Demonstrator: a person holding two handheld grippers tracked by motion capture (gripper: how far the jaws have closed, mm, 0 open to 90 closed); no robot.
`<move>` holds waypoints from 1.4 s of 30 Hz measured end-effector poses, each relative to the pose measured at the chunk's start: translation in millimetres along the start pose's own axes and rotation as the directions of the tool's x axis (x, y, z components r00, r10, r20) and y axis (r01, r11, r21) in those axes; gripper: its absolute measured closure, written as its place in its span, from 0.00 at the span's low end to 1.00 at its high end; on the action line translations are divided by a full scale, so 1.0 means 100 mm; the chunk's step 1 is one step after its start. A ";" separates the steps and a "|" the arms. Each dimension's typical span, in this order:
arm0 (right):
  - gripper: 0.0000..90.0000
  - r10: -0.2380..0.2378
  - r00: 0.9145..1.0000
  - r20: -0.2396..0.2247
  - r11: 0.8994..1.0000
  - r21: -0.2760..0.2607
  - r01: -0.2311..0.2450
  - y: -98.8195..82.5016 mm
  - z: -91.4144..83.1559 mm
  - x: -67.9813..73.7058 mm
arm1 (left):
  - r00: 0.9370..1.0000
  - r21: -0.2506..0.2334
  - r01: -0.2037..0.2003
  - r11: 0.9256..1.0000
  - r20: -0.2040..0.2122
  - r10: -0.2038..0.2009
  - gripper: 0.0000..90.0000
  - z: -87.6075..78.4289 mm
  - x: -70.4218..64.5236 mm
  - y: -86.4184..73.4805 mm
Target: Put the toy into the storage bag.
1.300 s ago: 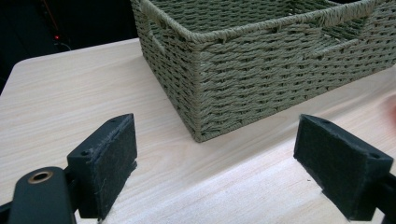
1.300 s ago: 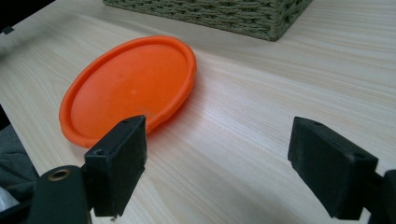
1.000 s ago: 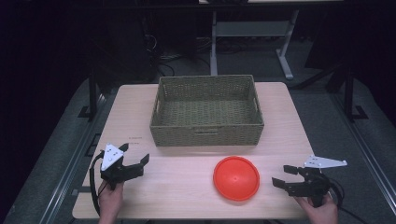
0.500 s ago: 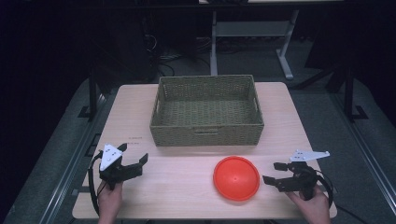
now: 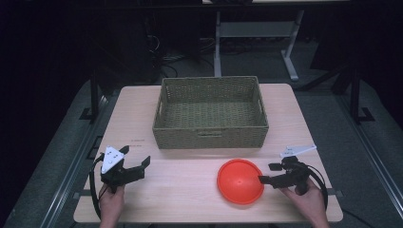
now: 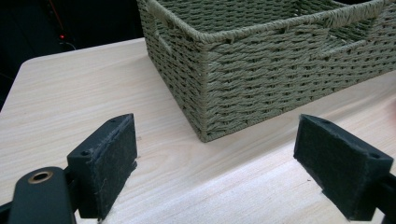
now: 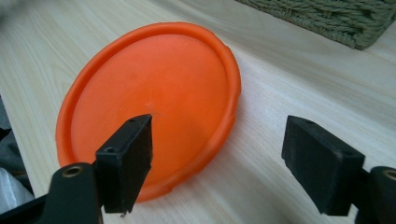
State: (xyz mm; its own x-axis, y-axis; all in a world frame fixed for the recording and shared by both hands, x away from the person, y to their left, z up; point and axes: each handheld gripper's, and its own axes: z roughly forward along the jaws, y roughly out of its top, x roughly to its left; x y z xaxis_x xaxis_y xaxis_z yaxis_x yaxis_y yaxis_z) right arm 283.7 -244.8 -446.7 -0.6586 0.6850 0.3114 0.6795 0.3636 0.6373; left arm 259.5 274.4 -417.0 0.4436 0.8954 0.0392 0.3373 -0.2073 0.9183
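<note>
Scene: a wooden surface [image 5: 190, 190] is shown with a woven basket [image 5: 211, 114] at its far side and an orange disc [image 5: 240, 180] lying flat on the near side.
Right gripper: the right gripper [image 5: 271, 173] has been brought in sideways to the disc's edge since a second ago, when it was held well clear. Its jaws have just been closing a little, yet are released and wide apart; nothing is pressed between them.
Disc: in the right gripper view the disc [image 7: 149, 102] is seen just ahead, its near rim lying between the two jaws, one jaw standing over the disc's face and the other over bare wood beside it.
Left gripper: the left gripper [image 5: 135, 168] is held off to the far side of the disc, unmoved, with jaws spread and empty; ahead of it a corner of the basket [image 6: 261, 74] is seen.
What this means: a grasp on the disc's rim is judged to be in preparation; the lift has not yet begun, and the basket is the likely destination.
Hard to make out: whether the lower jaw already touches the rim cannot be told. The disc's underside is hidden, and the basket's far end is cut off in the left gripper view.
</note>
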 end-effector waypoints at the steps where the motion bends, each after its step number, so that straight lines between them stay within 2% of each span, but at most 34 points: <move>1: 0.28 0.002 1.000 -0.004 1.000 0.007 -0.002 0.01 0.02 0.00 | 1.000 0.003 -0.003 1.000 0.000 0.003 0.14 0.00 0.00 0.00; 8: 0.35 -0.008 1.000 -0.008 0.999 0.047 0.008 0.13 0.12 0.01 | 1.000 -0.001 -0.007 1.000 -0.010 0.007 0.14 -0.01 -0.02 0.00; 12: 0.38 0.014 1.000 -0.023 0.998 0.066 -0.013 0.17 0.18 -0.02 | 1.000 -0.003 -0.006 1.000 -0.011 0.006 0.14 -0.01 -0.01 0.00; 15: 0.43 0.017 0.999 -0.041 0.997 0.081 -0.014 0.17 0.21 -0.03 | 1.000 -0.004 -0.006 1.000 -0.012 0.006 0.14 -0.02 -0.01 0.00; 24: 0.51 0.027 0.999 -0.043 0.996 0.088 -0.023 0.17 0.25 -0.04 | 1.000 -0.002 -0.011 1.000 -0.010 0.011 0.14 -0.02 -0.02 0.01; 42: 0.60 0.057 0.996 -0.069 0.992 0.115 -0.049 0.15 0.30 -0.06 | 1.000 -0.003 -0.012 1.000 -0.009 0.012 0.14 -0.02 -0.02 0.01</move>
State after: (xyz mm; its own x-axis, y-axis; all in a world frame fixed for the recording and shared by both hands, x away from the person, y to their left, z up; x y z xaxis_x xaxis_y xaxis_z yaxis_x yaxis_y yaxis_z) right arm 307.8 -224.3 -460.6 -0.6396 0.6596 0.3947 0.7433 0.3997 0.5365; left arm 257.4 273.0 -415.8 0.4402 0.8963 0.0537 0.3297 -0.2170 0.9188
